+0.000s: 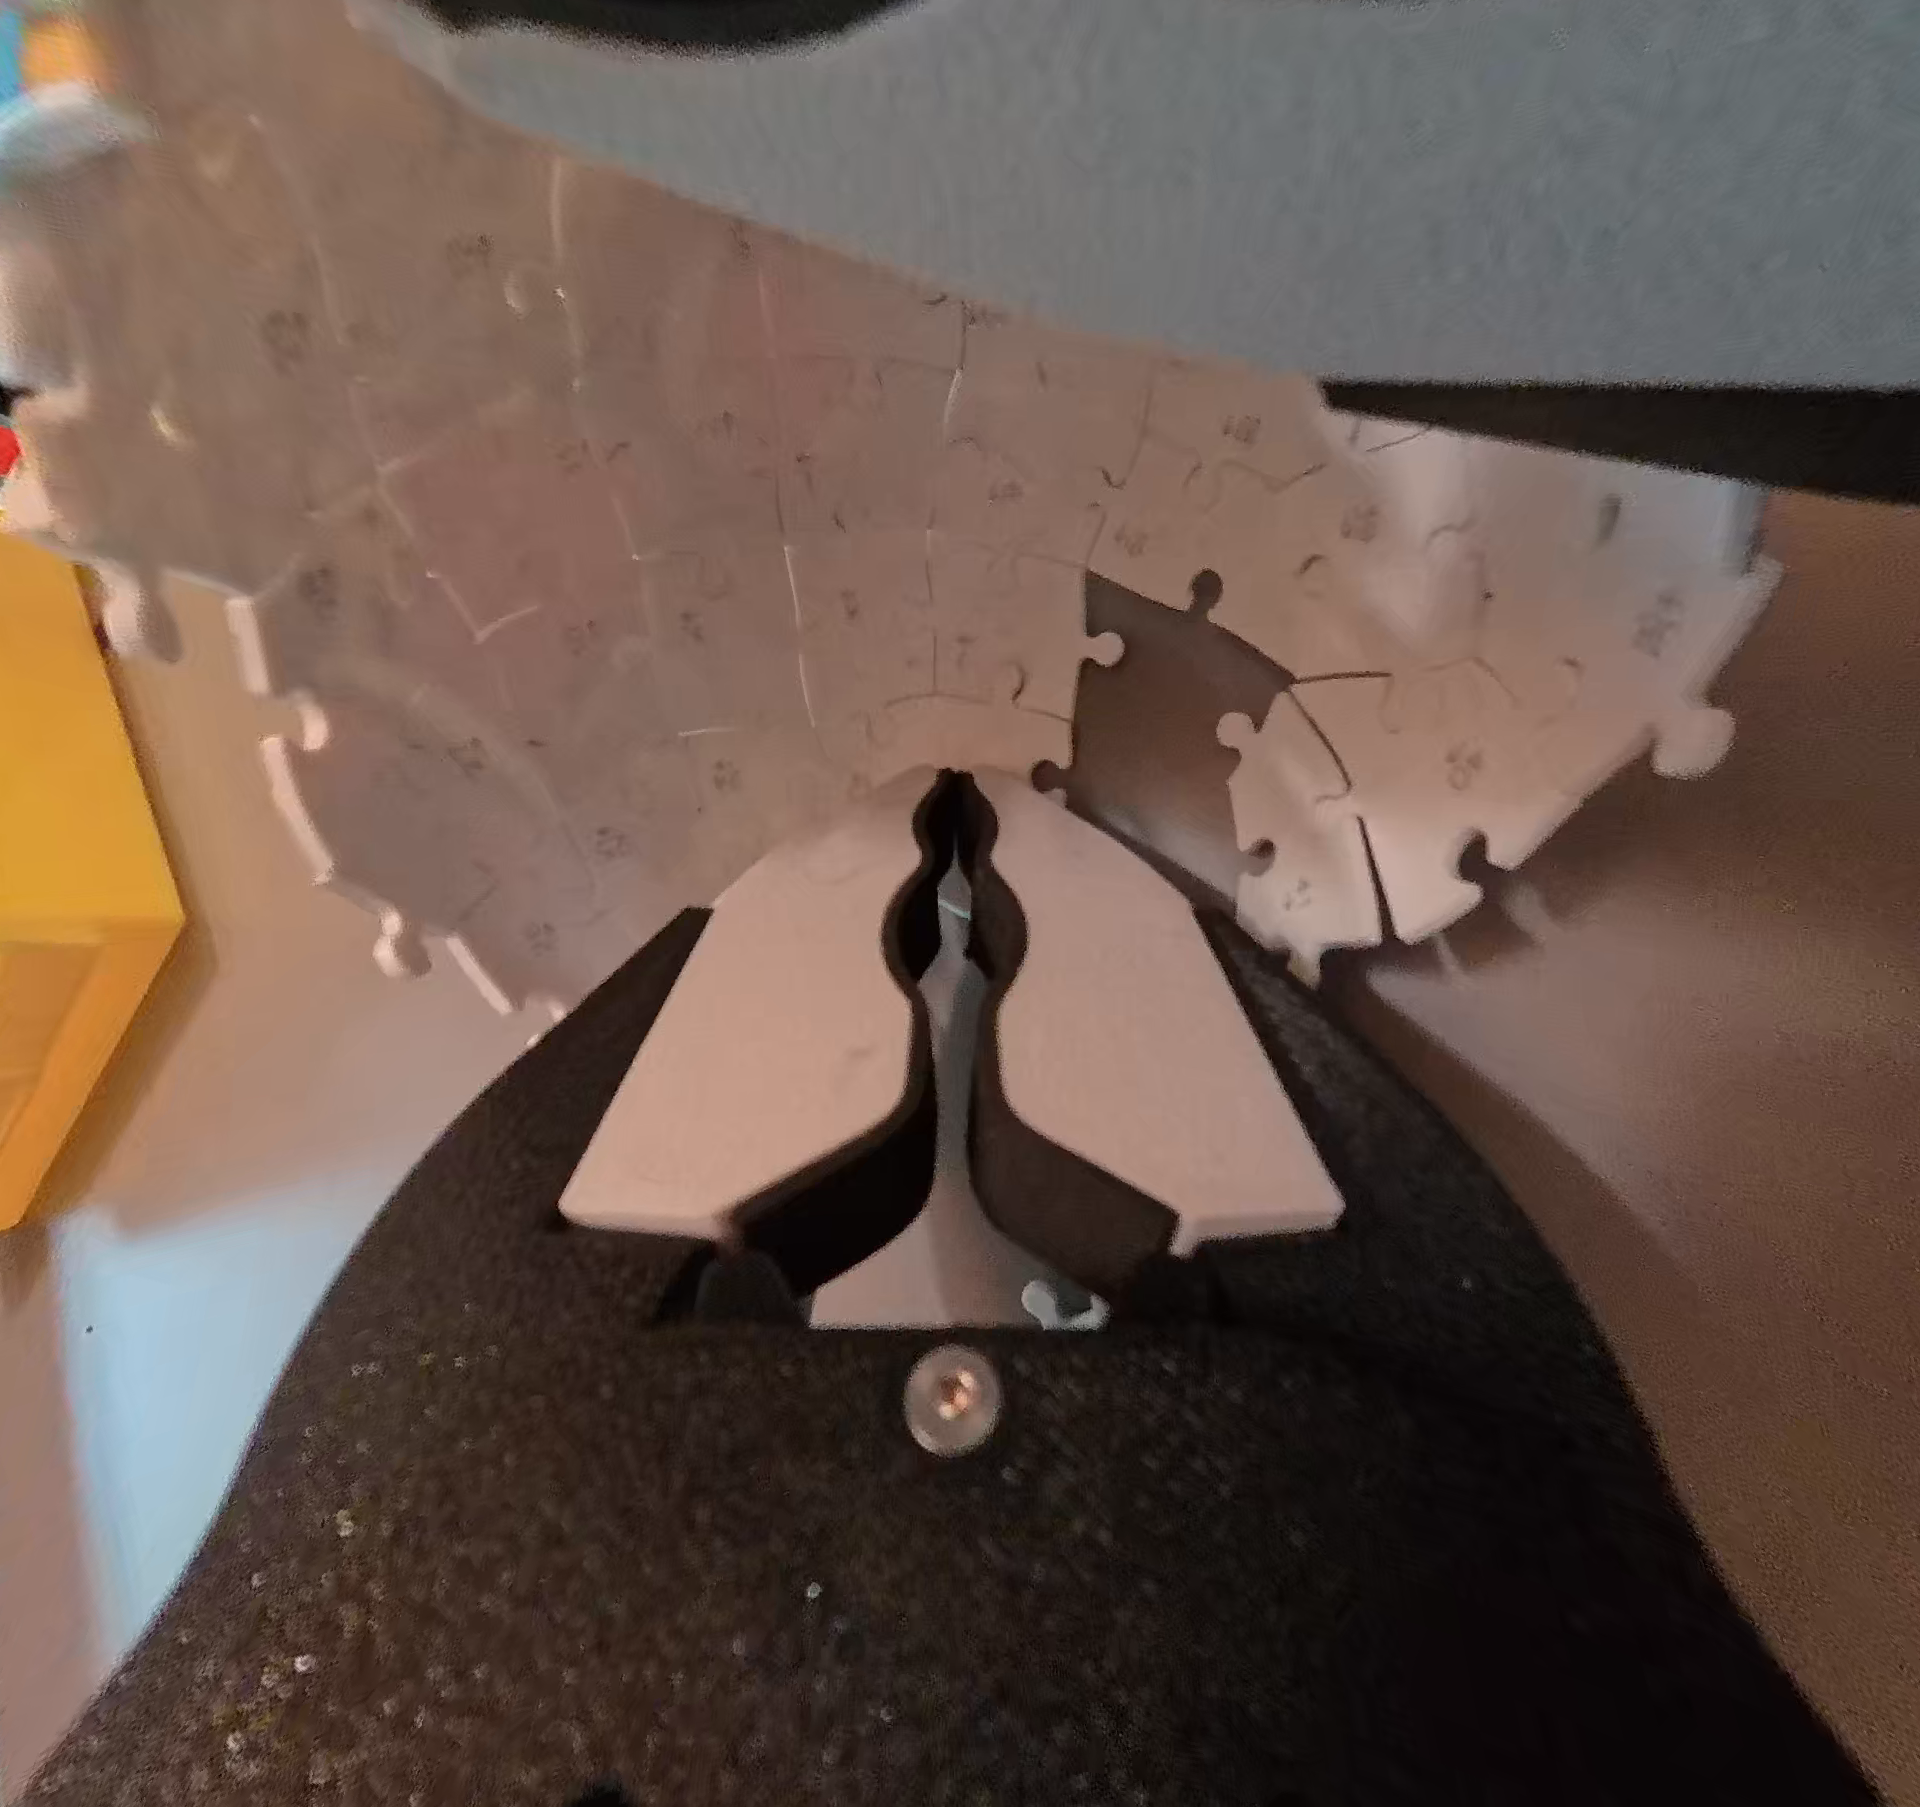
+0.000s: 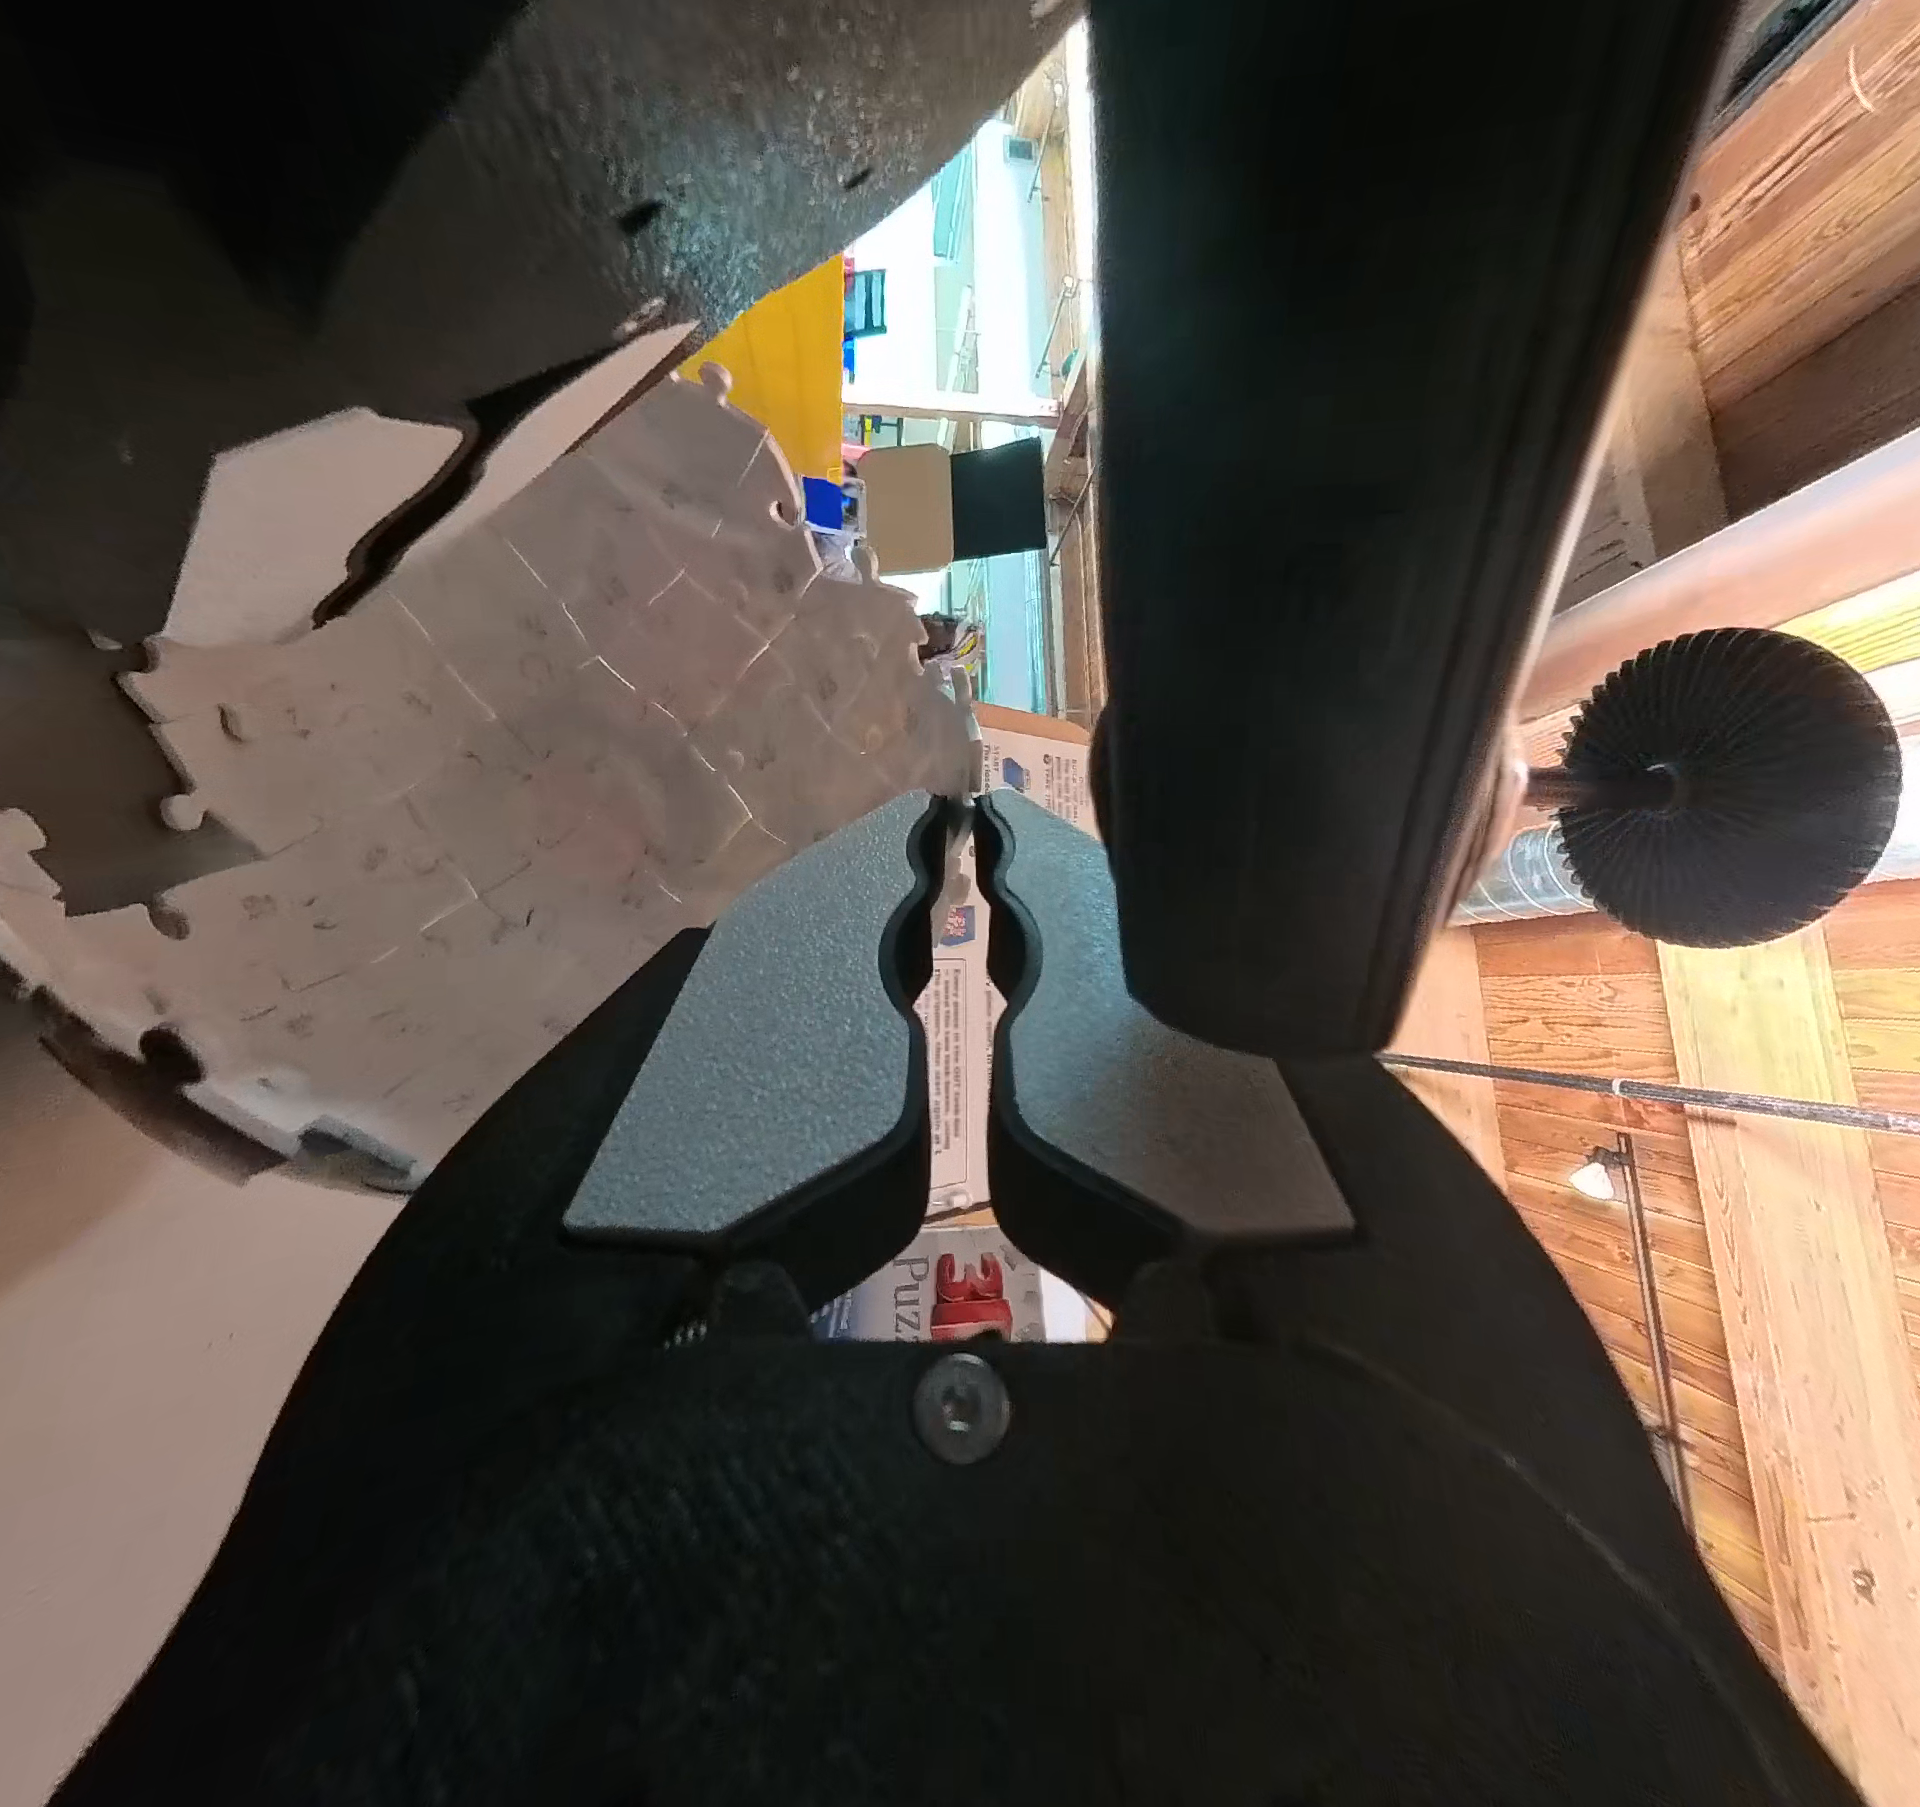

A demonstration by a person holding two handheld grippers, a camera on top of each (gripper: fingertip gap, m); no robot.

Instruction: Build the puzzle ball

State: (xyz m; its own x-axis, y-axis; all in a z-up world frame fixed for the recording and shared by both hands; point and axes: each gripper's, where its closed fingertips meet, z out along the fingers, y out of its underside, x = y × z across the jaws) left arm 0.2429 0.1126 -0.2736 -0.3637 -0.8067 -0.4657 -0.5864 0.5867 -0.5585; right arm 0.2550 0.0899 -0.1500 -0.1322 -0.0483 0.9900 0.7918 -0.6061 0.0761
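My left fingers [image 1: 954,801] pinch the puzzle shell [image 1: 623,531] at its lower edge. My right fingers [image 2: 961,812] clamp its far rim; a knobbed gap [image 1: 1164,687] sits open beside my left grip

Workshop/loft-type room: wood plank walls [image 2: 1766,1238], exposed metal duct [image 2: 1517,884], yellow bins [image 2: 800,344].

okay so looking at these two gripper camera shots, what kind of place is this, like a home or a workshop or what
Probably a workshop or hobby room rather than a home, though that is a guess. The right wrist view shows wood-plank walls, a bare metal duct and shelves of clutter behind; the left wrist view shows a yellow bin beside the puzzle ball.
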